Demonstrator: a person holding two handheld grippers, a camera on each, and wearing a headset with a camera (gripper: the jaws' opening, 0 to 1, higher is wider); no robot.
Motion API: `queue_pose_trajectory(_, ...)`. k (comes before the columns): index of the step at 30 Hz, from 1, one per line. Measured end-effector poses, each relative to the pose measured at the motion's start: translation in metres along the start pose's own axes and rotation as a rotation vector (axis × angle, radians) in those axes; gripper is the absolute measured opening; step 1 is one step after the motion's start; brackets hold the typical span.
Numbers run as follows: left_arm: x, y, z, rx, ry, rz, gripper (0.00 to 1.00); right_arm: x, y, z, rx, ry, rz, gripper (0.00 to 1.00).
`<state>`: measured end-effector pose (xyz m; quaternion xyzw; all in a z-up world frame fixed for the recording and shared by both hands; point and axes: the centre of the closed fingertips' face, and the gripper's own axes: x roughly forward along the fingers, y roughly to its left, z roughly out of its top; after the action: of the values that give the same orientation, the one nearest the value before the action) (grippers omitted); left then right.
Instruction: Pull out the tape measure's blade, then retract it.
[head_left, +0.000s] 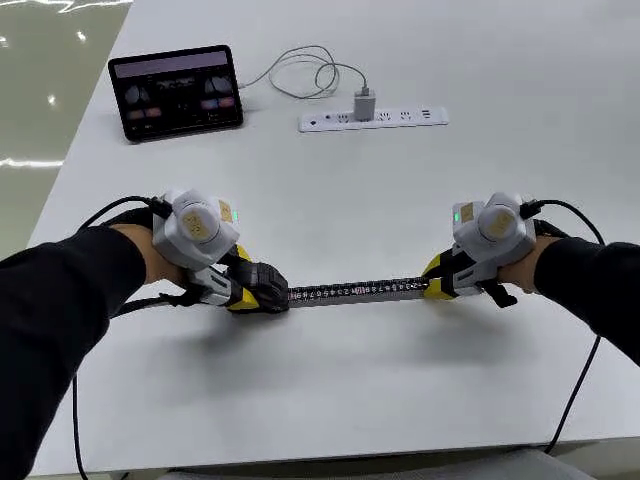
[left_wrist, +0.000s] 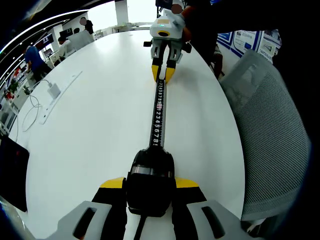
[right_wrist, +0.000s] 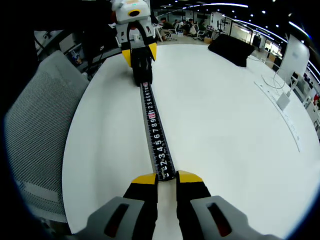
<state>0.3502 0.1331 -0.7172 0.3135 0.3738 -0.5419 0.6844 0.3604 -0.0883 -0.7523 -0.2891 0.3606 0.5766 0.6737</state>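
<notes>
— Blade (right_wrist: 156, 131) out already?
— Yes, stretched along the worktop (head_left: 400, 190); left hand-held gripper (left_wrist: 150, 183) clamps the case (left_wrist: 150, 170), right hand-held gripper (right_wrist: 165, 178) pinches its tip. Pulling looks done, retracting not yet

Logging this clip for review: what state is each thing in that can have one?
tape measure case: held in the left gripper
blade: pulled out, stretched straight between the grippers
left gripper: shut on the tape measure case
right gripper: shut on the blade's end
tablet: screen lit
charger: plugged into the power strip
</notes>
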Motion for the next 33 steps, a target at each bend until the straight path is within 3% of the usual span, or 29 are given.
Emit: queue_pose_trajectory(33,0.000,0.000,0.001,-0.006,0.001,0.002,0.30,-0.013,-0.005,-0.015,0.022,0.014,-0.011,0.08)
